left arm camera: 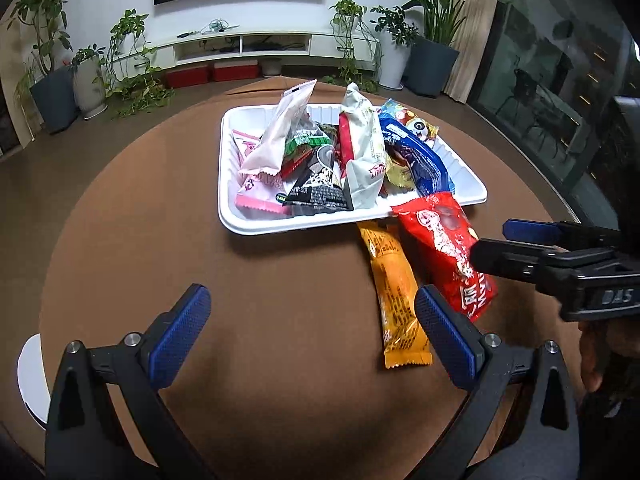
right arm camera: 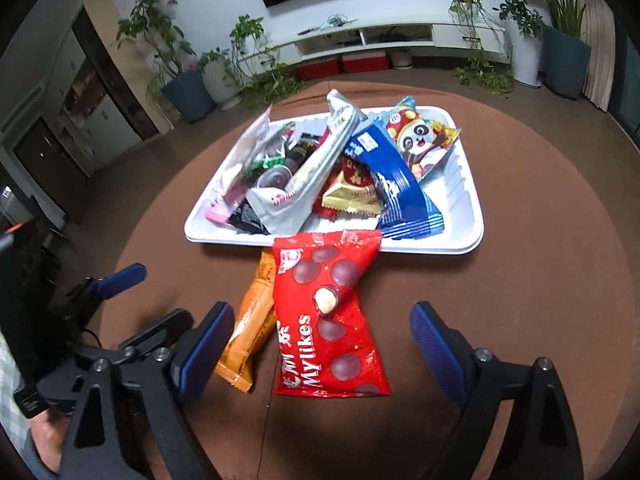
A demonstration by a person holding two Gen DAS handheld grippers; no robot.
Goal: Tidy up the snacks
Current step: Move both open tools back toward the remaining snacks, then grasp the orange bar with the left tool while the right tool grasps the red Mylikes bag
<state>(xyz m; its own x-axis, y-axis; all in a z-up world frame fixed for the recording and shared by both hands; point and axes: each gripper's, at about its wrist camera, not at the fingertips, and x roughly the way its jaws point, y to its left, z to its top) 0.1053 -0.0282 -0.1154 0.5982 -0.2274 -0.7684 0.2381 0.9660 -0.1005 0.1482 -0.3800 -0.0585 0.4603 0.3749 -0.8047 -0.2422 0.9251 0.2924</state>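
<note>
A white tray (right arm camera: pixel 448 240) sits toward the far middle of the round brown surface (right arm camera: pixel 520 320), piled with snack packets. Among them a blue bag (right arm camera: pixel 400 188) slopes down to the tray's near right, a panda packet (right arm camera: pixel 424 144) lies at the far right, a silver-white bag (right arm camera: pixel 312 172) leans across the middle, a gold packet (right arm camera: pixel 352 196) lies beside it, and a black packet (left arm camera: pixel 316 188) and a pink packet (left arm camera: pixel 256 200) lie to the left.

Two snacks lie outside the tray on its near side. The red bag (right arm camera: pixel 332 316) lies flat with its far edge over the tray's near rim. The orange packet (right arm camera: pixel 252 320) lies just left of it, partly tucked under the red bag's left edge, with its far end touching the tray.

The right hand-held gripper (right arm camera: pixel 320 344) hangs over the near end of the red bag, its blue pads spread wide apart to either side of it and holding nothing. The left hand-held gripper (left arm camera: pixel 312 320) is also spread wide and empty, over bare surface to the left of the orange packet, whose near end lies close to its right pad. In the left wrist view the right gripper's fingers overlap the red bag's right edge.

Beyond the surface stand potted plants (left arm camera: pixel 52 80), a low white TV shelf (left arm camera: pixel 244 44) and red boxes (left arm camera: pixel 212 72) on the floor.
</note>
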